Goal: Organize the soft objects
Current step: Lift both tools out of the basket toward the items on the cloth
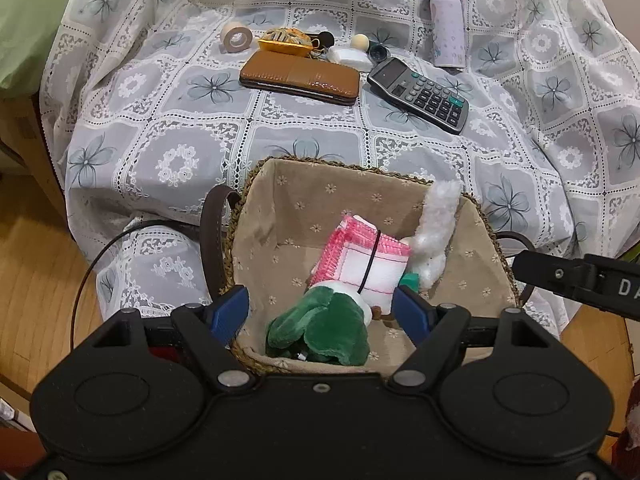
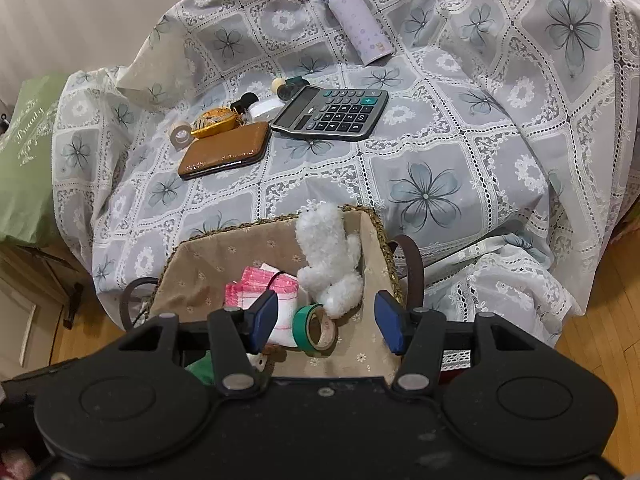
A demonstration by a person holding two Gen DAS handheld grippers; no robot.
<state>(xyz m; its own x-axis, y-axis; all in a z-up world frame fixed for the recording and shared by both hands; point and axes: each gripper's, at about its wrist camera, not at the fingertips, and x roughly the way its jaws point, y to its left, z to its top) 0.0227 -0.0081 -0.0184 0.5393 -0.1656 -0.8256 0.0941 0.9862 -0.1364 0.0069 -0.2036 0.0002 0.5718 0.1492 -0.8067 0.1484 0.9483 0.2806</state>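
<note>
White plush toy (image 2: 330,262) upright against basket (image 2: 384,236) corner

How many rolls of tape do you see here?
2. A green tape roll lies inside the lined basket, beside the white plush toy. A beige tape roll sits on the tablecloth, left of the brown wallet. Others may be hidden in the basket.

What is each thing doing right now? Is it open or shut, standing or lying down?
basket: open-topped, holding soft things
white plush: leaning in the basket's corner
pink cloth: folded, banded, in the basket
green tape roll: tilted in the basket
purple bottle: lid shut
brown wallet: closed, lying flat
calculator: lying face up
left gripper: open, empty
right gripper: open, empty
</note>
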